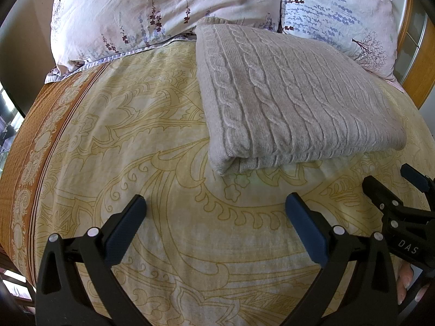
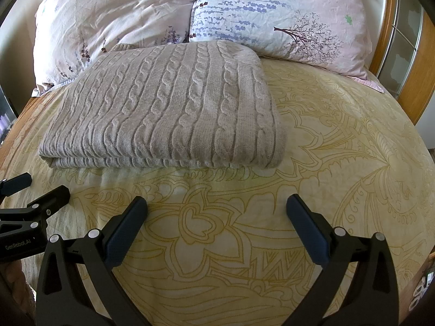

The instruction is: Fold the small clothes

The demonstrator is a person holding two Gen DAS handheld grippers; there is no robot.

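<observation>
**A:** You've got the cable-knit sweater [image 2: 163, 106] lying folded on the yellow patterned bedspread [image 2: 339, 163], its far edge up against the two floral pillows [image 2: 285, 16]. From the right wrist view it reads as a tidy stacked rectangle, with the layered fold edge facing you.

**B:** And your hands? The left gripper [image 1: 214, 228] sits short of the sweater's near edge with its jaws spread wide, nothing between them. The right gripper [image 2: 216, 228] is the same: fingers apart, empty, hovering over bare bedspread on your side of the sweater.

**A:** So the fold looks close to finished, I'd judge. Here's your risk: that knit is thick and springy. If you pinch only the top layer at the near edge, you'd likely peel it back and undo the stack.

**B:** Watch the near-left corner of the sweater too. The layers show there as a rolled lip, and a finger sliding in could catch between layers instead of under the whole bundle.

**A:** Also, the bedspread under the sweater is soft. Dig a fingertip down beside the near edge and you may grab bedding along with the wool and drag both.

**B:** And your grippers are near each other just this side of the sweater; converge on one corner and they could knock together.
</observation>
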